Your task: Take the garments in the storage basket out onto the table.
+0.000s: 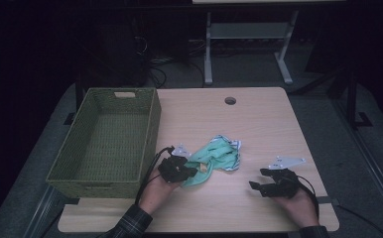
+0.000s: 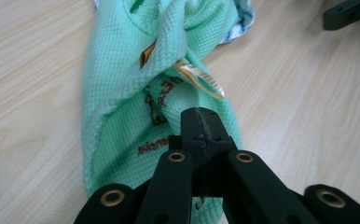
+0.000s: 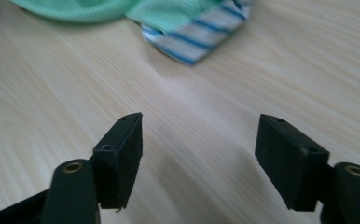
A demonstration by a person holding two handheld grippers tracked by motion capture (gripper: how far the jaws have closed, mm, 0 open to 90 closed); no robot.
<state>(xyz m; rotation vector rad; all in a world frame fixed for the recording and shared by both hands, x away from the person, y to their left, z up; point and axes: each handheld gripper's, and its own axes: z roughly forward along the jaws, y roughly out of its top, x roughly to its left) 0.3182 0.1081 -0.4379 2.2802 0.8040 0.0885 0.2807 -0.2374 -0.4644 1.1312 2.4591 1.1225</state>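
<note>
The left gripper (image 2: 200,122) is clenched on a fold of the green cloth (image 1: 213,157), which lies mid-desk near the front edge; the right gripper (image 3: 199,158) stands released over bare wood. The basket (image 1: 150,130) at the left edge holds nothing, so the grasp looks done, lift and drop remaining

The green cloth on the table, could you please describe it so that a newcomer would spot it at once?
On the wooden table, just right of the woven basket, lies a crumpled mint-green cloth near the middle. The left gripper is shut on its near end. It is the sole soft item, with a blue-and-white striped edge and a small tag.
</note>
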